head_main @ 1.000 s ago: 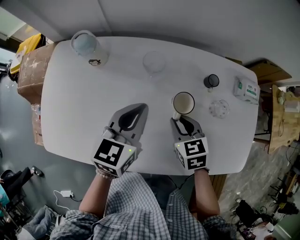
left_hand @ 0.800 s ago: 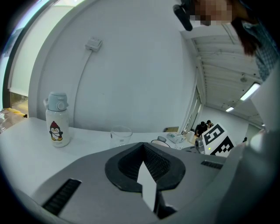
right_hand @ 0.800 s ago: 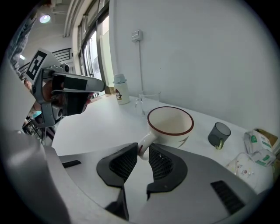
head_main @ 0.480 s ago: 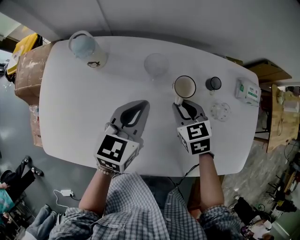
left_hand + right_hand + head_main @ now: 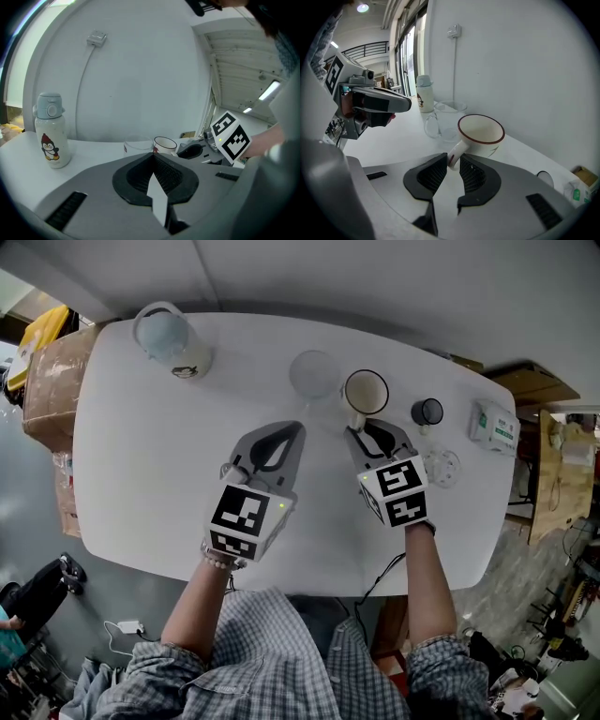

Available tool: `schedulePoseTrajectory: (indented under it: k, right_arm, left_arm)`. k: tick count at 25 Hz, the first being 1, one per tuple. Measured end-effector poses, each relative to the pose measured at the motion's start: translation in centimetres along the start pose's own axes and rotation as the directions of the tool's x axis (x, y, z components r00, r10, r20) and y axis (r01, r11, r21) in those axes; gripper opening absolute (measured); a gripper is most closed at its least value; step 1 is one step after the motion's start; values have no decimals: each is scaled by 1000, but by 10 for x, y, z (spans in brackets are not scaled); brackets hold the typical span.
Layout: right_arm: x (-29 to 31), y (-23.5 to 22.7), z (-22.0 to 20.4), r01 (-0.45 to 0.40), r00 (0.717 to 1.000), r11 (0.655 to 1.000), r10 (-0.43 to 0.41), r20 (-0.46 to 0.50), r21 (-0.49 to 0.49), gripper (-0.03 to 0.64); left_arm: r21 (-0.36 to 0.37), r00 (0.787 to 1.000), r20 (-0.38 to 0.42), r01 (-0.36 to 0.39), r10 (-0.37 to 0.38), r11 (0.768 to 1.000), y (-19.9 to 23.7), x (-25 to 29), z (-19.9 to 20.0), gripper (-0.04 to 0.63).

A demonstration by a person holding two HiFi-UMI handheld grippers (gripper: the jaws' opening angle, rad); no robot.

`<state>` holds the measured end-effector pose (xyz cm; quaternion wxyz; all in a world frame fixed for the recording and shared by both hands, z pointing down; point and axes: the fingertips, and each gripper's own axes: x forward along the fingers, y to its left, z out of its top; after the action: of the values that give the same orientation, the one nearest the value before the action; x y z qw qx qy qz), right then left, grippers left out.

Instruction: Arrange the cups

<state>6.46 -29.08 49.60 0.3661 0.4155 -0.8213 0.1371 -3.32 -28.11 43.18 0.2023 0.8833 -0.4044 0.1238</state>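
We get soft, even brightness over the white tabletop (image 5: 141, 474), with only faint shadows and no glare; the head view bows at its corners; both gripper views are fisheye circles ringed in black; a strip light (image 5: 268, 90) and the windows (image 5: 405, 51) burn out white; the mug (image 5: 480, 133) looks sharp; the right tongs (image 5: 453, 161), close to the lens, go soft.

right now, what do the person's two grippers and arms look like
Both are pale grey wedge-shaped shells: the left gripper and right gripper have black ribbed pads lining their tongs. Each carries a white cube printed with black square markers and a small green light. The person wears a grey-and-white checked shirt, sleeves stopping near the elbows.
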Motion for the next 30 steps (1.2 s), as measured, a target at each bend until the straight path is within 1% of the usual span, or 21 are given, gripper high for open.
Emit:
schedulePoseTrajectory:
  k: [6, 11, 15, 19, 22, 25, 27, 30]
  right_arm:
    - [8, -6, 7, 0, 1000, 1000, 0, -3, -18, 89]
    - [9, -9, 8, 34, 999, 999, -34, -1, -16, 89]
    - [8, -8, 7, 63, 998, 998, -63, -3, -5, 89]
    - [0, -7, 6, 111, 994, 994, -111, 9, 23, 89]
    - [-12, -8, 7, 153, 987, 986, -156, 40, 62, 89]
    - [-34, -13, 5, 209, 972, 970, -220, 80, 127, 89]
    - [-55, -16, -4, 250, 960, 953, -268, 87, 169, 89]
    - [-87, -27, -28, 324, 938, 929, -340, 68, 177, 89]
  left_arm:
    - [-4, 1000, -10, -4, 4, 1000, 8, 15, -1, 9]
    - [-6, 1000, -29, 10, -10, 1000, 4, 22, -7, 9]
    - [-11, 999, -27, 25, -25, 1000, 0, 26, -8, 9]
    - [-23, 998, -50, 44, -45, 999, -2, 27, -15, 9]
    - [-21, 997, -49, 55, -55, 998, -4, 28, -15, 9]
    - [-11, 998, -34, 52, -52, 999, -3, 22, -11, 9]
    - [-5, 999, -15, 50, -50, 999, -3, 15, -5, 9]
    - [-5, 999, 15, 49, -49, 999, -3, 0, 5, 9]
